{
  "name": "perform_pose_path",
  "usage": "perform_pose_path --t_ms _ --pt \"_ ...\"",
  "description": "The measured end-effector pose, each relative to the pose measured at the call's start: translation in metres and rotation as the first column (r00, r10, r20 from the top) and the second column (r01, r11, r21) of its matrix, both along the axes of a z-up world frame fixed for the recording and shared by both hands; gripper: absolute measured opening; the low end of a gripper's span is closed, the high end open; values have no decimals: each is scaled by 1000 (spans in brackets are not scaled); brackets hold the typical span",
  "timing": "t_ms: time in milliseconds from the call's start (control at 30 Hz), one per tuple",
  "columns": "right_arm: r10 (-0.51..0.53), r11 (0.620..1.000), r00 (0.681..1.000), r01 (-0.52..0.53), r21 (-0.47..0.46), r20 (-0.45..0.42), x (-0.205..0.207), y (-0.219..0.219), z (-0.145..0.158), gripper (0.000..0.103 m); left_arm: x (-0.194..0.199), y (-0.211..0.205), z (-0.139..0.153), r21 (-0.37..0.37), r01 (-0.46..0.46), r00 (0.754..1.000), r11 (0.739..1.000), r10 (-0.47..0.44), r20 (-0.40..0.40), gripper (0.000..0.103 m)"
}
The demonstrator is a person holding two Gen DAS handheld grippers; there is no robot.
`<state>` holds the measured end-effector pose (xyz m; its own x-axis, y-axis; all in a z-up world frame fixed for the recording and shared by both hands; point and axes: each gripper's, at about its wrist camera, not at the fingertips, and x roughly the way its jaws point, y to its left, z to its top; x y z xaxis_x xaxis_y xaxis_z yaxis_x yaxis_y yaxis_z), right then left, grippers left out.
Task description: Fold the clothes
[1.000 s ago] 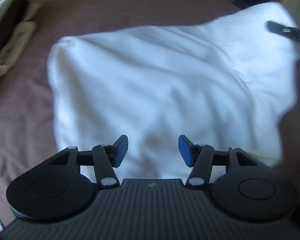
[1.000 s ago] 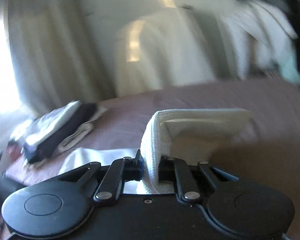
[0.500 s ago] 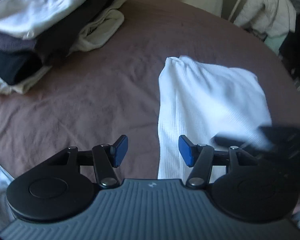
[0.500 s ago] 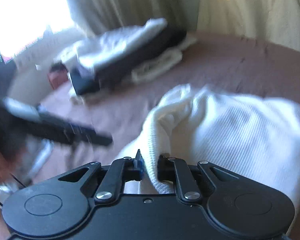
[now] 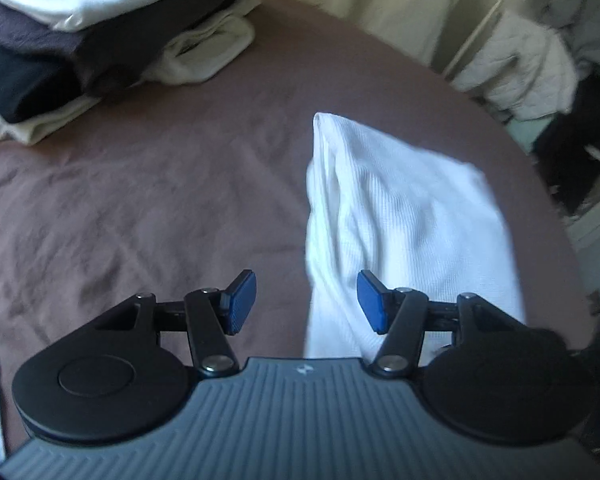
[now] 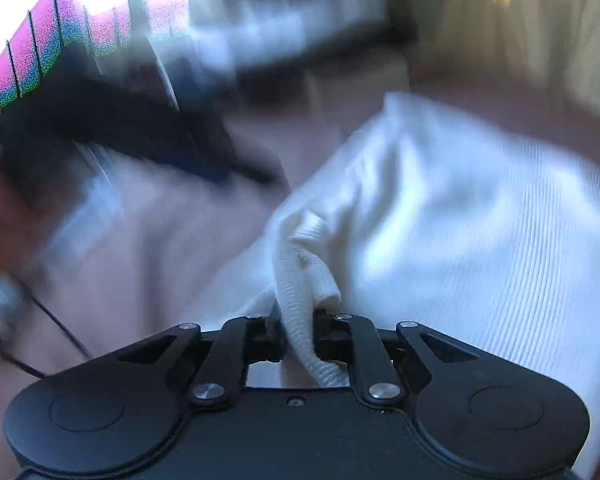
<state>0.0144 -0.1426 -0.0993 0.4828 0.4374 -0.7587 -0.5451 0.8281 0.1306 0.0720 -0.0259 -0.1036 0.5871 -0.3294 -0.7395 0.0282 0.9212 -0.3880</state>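
Observation:
A white ribbed garment [image 5: 400, 216] lies folded into a narrow block on the brown bed cover [image 5: 140, 200]. My left gripper [image 5: 306, 304] hovers open over the garment's near left edge, its blue pads apart with nothing gripped. In the right wrist view my right gripper [image 6: 298, 332] still pinches a bunched hem of the white garment [image 6: 460, 220], and its jaws are opening. The rest of the cloth spreads out to the right on the bed. The left gripper [image 6: 140, 132] shows there as a dark blur at the upper left.
A stack of folded clothes [image 5: 100, 20], white over dark, sits at the bed's far left. Loose clothing [image 5: 520, 72] is piled beyond the bed's right edge. Pale curtains hang behind. A thin black cable [image 6: 56, 324] runs at the left.
The right gripper carried the hem across and down, so the wide garment now lies folded narrow. The left gripper swung left off the cloth, bringing the folded stack into view.

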Motion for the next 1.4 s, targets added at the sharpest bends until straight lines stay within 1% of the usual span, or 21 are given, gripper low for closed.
perform_pose_path --t_ms 33,67,100,233,300,367,400,467,533,600,633,667,700,833,967,1033,1100,1167,1200,1300,1400 --pt "5 998 1000 -4 59 -20 -1 -3 3 26 -2 0 0 6 -3 1000 1000 3 0 55" --pt "12 993 999 -7 117 -39 -3 -6 7 39 -4 1 1 1 -3 1000 1000 3 7 55" --pt "20 984 998 -9 175 -58 -4 -9 10 44 -7 3 2 -16 -1 1000 1000 2 21 55" --pt "126 928 987 -80 364 -104 -15 -19 23 46 -10 3 5 -53 21 999 998 -18 49 55" --pt "182 878 975 -103 468 -127 -24 -29 25 46 -11 -2 7 -38 44 997 998 -42 60 55" --pt "186 841 973 -84 535 -139 -33 -51 31 46 -13 -8 9 -24 74 995 997 -72 73 56" --pt "171 833 976 -68 550 -138 -38 -64 33 46 -14 -11 9 -23 90 993 996 -88 77 61" --pt "97 847 988 -18 531 -121 -46 -94 41 48 -17 -17 6 -34 128 989 991 -125 79 68" --pt "-17 892 997 50 450 -78 -46 -116 49 54 -17 -25 -1 -21 162 985 986 -161 55 70" --pt "-130 936 991 126 329 -12 -49 -136 52 57 -14 -35 -13 50 174 985 983 -174 -10 70" --pt "-181 948 983 170 268 15 -49 -144 51 58 -12 -40 -21 113 175 984 978 -168 -66 70" --pt "-226 950 974 216 224 19 -47 -152 48 59 -9 -43 -30 164 182 979 970 -163 -121 72" --pt "-267 945 964 259 201 10 -45 -161 44 60 -9 -42 -34 168 191 975 967 -168 -143 74" --pt "-424 898 905 423 122 -20 -38 -193 26 64 -7 -29 -36 92 191 969 977 -173 -174 75" --pt "-482 808 859 512 292 -171 -37 -230 6 65 -4 -14 -35 -19 155 972 988 -156 -178 76" --pt "-471 755 848 530 386 -243 -34 -237 -3 65 0 -2 -31 -105 88 986 991 -101 -131 76" --pt "-442 707 843 538 459 -308 -31 -242 -12 69 6 10 -26 -200 18 996 980 -36 -87 76" --pt "-400 672 839 542 506 -368 -27 -241 -24 77 18 15 -26 -255 2 997 967 -21 -70 76" --pt "-377 655 830 552 515 -411 -25 -240 -32 86 24 13 -29 -264 15 996 964 -37 -77 76" --pt "-322 609 805 579 542 -498 -21 -233 -54 88 41 -5 -47 -243 99 979 965 -138 -150 76" --pt "-303 623 836 537 569 -457 -19 -222 -59 90 40 -18 -47 -228 114 985 967 -140 -101 88"
